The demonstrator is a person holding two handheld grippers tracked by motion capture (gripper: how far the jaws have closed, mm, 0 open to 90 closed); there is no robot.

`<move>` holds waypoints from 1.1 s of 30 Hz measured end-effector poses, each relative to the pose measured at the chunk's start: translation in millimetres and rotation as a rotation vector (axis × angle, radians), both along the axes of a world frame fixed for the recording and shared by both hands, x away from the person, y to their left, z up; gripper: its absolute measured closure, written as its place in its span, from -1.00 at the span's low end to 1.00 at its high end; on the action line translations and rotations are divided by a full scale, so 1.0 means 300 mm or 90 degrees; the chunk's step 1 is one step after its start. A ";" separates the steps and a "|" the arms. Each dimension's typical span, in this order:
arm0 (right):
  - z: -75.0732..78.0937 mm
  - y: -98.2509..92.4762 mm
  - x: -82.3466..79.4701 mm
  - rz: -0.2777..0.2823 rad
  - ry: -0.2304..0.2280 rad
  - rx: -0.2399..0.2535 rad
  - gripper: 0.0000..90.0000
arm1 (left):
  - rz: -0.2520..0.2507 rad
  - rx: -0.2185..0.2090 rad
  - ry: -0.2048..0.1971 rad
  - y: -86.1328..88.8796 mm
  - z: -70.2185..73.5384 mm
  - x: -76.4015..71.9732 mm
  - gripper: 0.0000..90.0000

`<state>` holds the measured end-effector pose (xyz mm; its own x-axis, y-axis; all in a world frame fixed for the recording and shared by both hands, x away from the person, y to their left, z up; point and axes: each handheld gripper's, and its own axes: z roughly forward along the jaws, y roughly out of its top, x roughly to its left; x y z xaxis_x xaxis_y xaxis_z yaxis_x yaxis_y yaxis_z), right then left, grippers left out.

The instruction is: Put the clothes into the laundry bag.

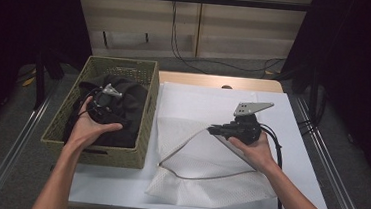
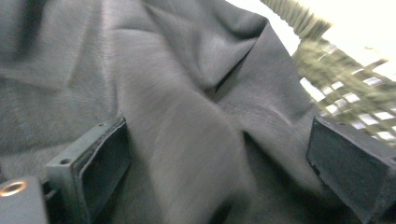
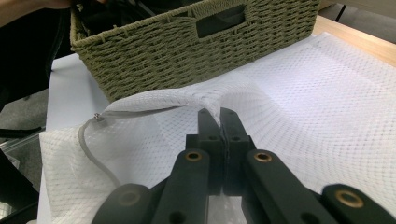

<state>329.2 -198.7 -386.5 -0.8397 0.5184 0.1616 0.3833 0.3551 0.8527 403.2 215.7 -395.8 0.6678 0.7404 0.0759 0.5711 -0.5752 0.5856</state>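
The left gripper (image 1: 104, 103), jaws apart, hovers over the crumpled black cloth garment (image 1: 128, 105) inside the woven olive-green basket (image 1: 143, 131), while the right gripper (image 3: 220, 122) pinches the white mesh laundry bag's (image 1: 209, 161) zippered edge, lifted off the table.

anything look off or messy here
Nothing stands out. The black garment lies bunched in the woven basket, and the right gripper holds up the white mesh bag's zippered edge.

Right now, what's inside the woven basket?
Dark cloth fills the basket, bunched in folds. The left gripper is down on it, jaws wide apart, pinching nothing. Anything under the cloth, and the basket's floor, is covered.
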 end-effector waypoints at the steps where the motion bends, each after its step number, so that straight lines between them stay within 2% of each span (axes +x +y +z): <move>1: 0.000 0.000 0.000 0.000 0.000 0.001 0.99 | 0.008 0.010 -0.002 0.003 -0.006 0.006 -0.94; 3: 0.002 0.000 -0.003 -0.001 0.001 0.001 0.99 | 0.039 0.006 0.005 0.021 -0.018 0.023 -0.96; 4: 0.002 -0.001 -0.003 -0.001 0.000 0.002 0.99 | 0.039 0.018 0.005 0.034 -0.019 0.030 -0.97; 6: 0.002 -0.005 -0.003 0.000 -0.001 0.000 0.99 | 0.059 0.062 -0.014 0.063 -0.027 0.044 -0.93; 8: 0.000 -0.008 -0.002 -0.002 0.002 0.003 0.99 | 0.087 0.076 -0.019 0.093 -0.039 0.059 -0.94; 10: -0.001 -0.009 -0.002 0.000 0.002 0.001 0.99 | 0.107 0.054 -0.002 0.108 -0.053 0.074 -0.95; 11: -0.001 -0.009 -0.001 -0.002 0.002 0.000 0.99 | 0.103 0.050 0.011 0.107 -0.055 0.075 -0.95; 12: -0.001 -0.010 0.000 -0.002 0.001 0.001 0.99 | 0.089 0.056 0.007 0.106 -0.056 0.076 -0.95; 15: -0.001 -0.011 0.000 -0.001 0.003 0.004 0.99 | 0.087 0.055 0.013 0.111 -0.072 0.083 -0.97; 17: -0.001 -0.011 -0.001 -0.003 0.004 0.002 0.99 | 0.095 0.057 0.016 0.119 -0.081 0.094 -1.00; 19: -0.003 -0.011 -0.001 -0.003 0.004 0.001 0.99 | 0.119 0.046 0.022 0.127 -0.089 0.103 -1.00; 21: -0.006 -0.009 -0.002 -0.003 0.002 -0.002 0.99 | 0.125 0.052 0.025 0.136 -0.098 0.112 -1.00; 22: -0.008 -0.009 -0.002 -0.002 0.003 -0.002 0.99 | 0.115 0.068 0.034 0.141 -0.101 0.118 -1.00; 23: -0.009 -0.010 -0.002 -0.002 0.004 -0.004 0.99 | 0.113 0.068 0.035 0.142 -0.110 0.121 -1.00; 25: -0.011 -0.011 0.000 -0.002 0.006 -0.001 0.99 | 0.115 0.064 0.066 0.133 -0.129 0.125 -1.00; 27: -0.013 -0.012 0.002 -0.002 0.007 -0.002 0.99 | 0.087 0.093 0.099 0.117 -0.148 0.128 -1.00; 28: -0.013 -0.013 0.003 0.000 0.007 -0.004 0.99 | 0.102 0.077 0.105 0.111 -0.146 0.127 -1.00; 29: -0.013 -0.014 0.003 -0.002 0.007 -0.005 0.99 | 0.098 0.059 0.129 0.115 -0.137 0.127 -1.00; 30: -0.013 -0.015 0.003 -0.004 0.007 -0.004 0.99 | 0.088 0.047 0.137 0.118 -0.136 0.125 -1.00; 32: -0.013 -0.016 0.004 -0.004 0.007 -0.004 0.99 | 0.071 0.037 0.156 0.110 -0.134 0.120 -1.00; 33: -0.014 -0.016 0.004 -0.004 0.008 -0.003 0.99 | 0.058 0.041 0.160 0.107 -0.132 0.120 -1.00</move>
